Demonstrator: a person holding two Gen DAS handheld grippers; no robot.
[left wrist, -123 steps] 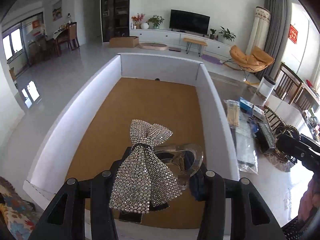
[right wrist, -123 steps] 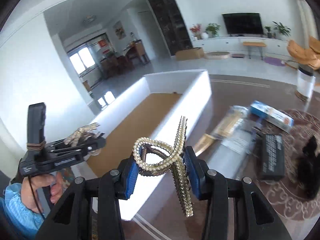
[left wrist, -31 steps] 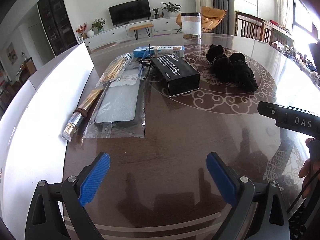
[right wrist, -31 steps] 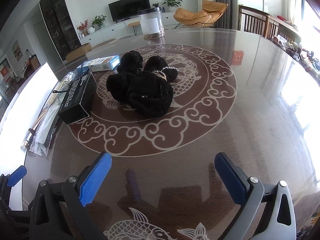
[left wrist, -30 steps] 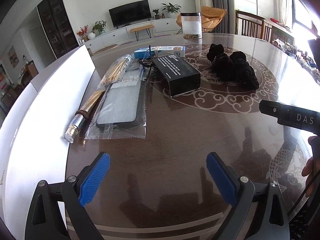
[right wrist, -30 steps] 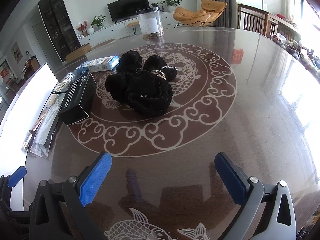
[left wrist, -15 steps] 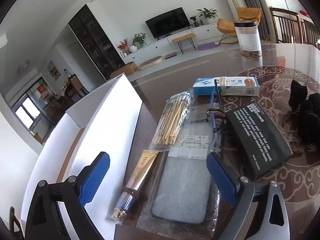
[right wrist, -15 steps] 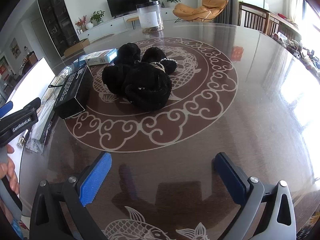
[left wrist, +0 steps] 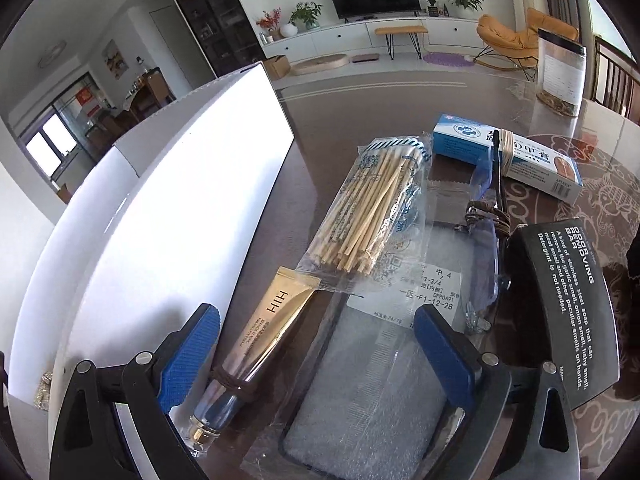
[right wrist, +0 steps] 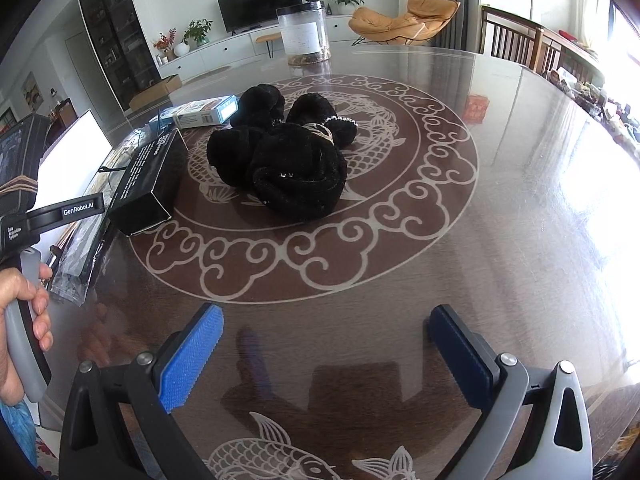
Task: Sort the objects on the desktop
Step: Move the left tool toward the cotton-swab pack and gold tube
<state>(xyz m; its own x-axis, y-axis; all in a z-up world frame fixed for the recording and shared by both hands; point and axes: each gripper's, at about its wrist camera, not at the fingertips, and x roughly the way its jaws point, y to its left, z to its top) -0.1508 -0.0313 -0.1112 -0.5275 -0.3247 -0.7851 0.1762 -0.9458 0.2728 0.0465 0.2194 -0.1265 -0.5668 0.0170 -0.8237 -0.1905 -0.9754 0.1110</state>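
Note:
My left gripper (left wrist: 318,346) is open, low over the left side of the table. Between its blue pads lie a gold tube (left wrist: 262,330) and a bagged grey phone case (left wrist: 372,380). Beyond them are a bag of wooden sticks (left wrist: 372,208), a blue-and-white box (left wrist: 508,156), bagged glasses (left wrist: 490,216) and a black box (left wrist: 572,304). My right gripper (right wrist: 324,342) is open and empty over the bare table front. A black plush bundle (right wrist: 288,160) lies on the table's centre pattern, well ahead of it. The black box (right wrist: 150,184) and blue-and-white box (right wrist: 206,112) sit to its left.
A white-walled box (left wrist: 160,216) stands along the table's left edge, with a sparkly item just showing at its near corner (left wrist: 43,390). A clear jar (right wrist: 304,36) stands at the far table edge. A hand (right wrist: 22,308) holds the left gripper's handle. Chairs line the right side.
Both grippers held sparkly hair clips over the white box earlier; both are now open and empty. In the last second the left gripper swung left and lower toward the tube and phone case.

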